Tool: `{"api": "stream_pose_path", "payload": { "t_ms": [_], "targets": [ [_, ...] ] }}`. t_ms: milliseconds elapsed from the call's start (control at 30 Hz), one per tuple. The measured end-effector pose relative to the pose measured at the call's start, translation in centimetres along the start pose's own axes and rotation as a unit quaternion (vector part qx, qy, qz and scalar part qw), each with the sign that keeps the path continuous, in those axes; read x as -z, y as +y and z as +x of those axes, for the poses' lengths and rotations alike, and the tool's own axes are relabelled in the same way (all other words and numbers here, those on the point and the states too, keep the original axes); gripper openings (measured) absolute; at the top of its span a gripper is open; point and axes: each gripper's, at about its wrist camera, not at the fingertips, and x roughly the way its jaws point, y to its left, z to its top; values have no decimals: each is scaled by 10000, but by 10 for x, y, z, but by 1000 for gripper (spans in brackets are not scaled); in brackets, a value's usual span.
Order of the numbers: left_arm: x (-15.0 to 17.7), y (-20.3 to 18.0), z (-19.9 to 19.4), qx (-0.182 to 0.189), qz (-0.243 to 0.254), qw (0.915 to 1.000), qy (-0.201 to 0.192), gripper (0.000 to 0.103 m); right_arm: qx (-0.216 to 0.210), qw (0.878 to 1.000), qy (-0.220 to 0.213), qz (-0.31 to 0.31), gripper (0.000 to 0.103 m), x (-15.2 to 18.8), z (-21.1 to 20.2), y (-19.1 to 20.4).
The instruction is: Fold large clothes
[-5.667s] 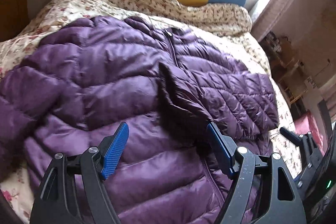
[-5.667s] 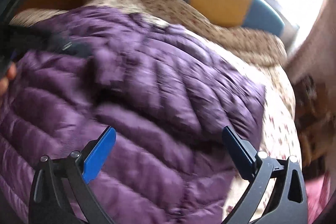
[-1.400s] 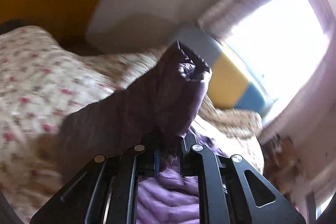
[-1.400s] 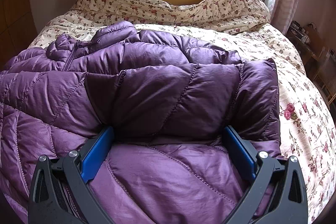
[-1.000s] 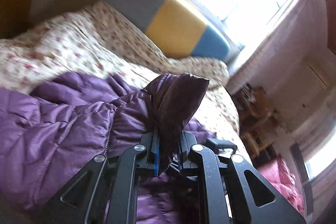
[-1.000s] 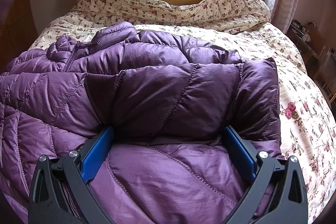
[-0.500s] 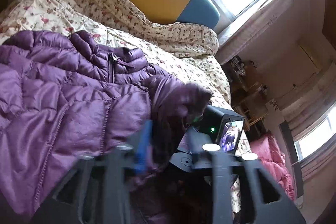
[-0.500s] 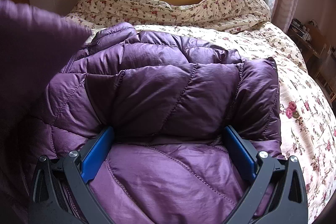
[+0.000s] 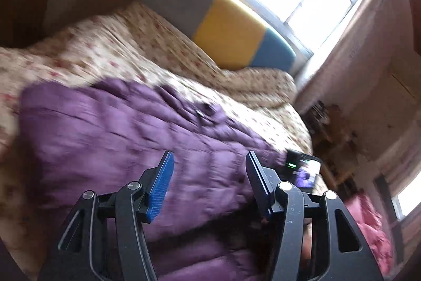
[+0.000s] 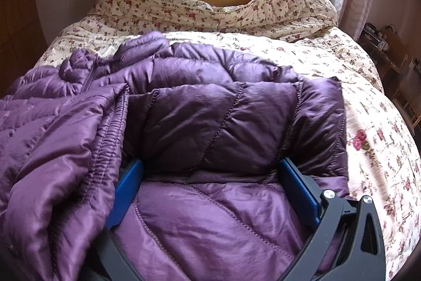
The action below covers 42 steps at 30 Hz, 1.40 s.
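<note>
The purple jacket (image 10: 210,123) lay across the floral bedspread (image 10: 368,102), one sleeve (image 10: 65,162) folded over its front. The left gripper (image 9: 209,175) was opening, nothing between its jaws; the right gripper (image 10: 210,191), closing, straddled the folded panel without pinching it. Next, I judged, the hem needed grasping.

left gripper (image 9: 209,175) jaws opening, right gripper (image 10: 210,191) jaws closing

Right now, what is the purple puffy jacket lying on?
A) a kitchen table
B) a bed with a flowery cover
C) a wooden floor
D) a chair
B: the purple jacket is spread over the cream flowery cover of the bed.
</note>
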Motion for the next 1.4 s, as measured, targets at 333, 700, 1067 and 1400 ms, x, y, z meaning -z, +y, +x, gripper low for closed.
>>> {"api": "stream_pose_path", "payload": {
  "t_ms": [333, 700, 1067, 1400],
  "targets": [
    [-10, 67, -32, -974, -667, 9925, -311, 56, 347, 9980, -67, 527, 65, -11, -33, -26],
    [-6, 64, -27, -945, -573, 9937, -206, 56, -1069, 9930, 133, 484, 72, -23, -55, 6],
    [-12, 69, -45, -1056, -464, 9926, -378, 56, -1009, 9945, 220, -190, 5, -8, -50, 46],
    [-11, 72, -46, -1217, -390, 9909, -423, 56, 25, 10000, 46, 65, 4, -12, -53, -1]
  ]
}}
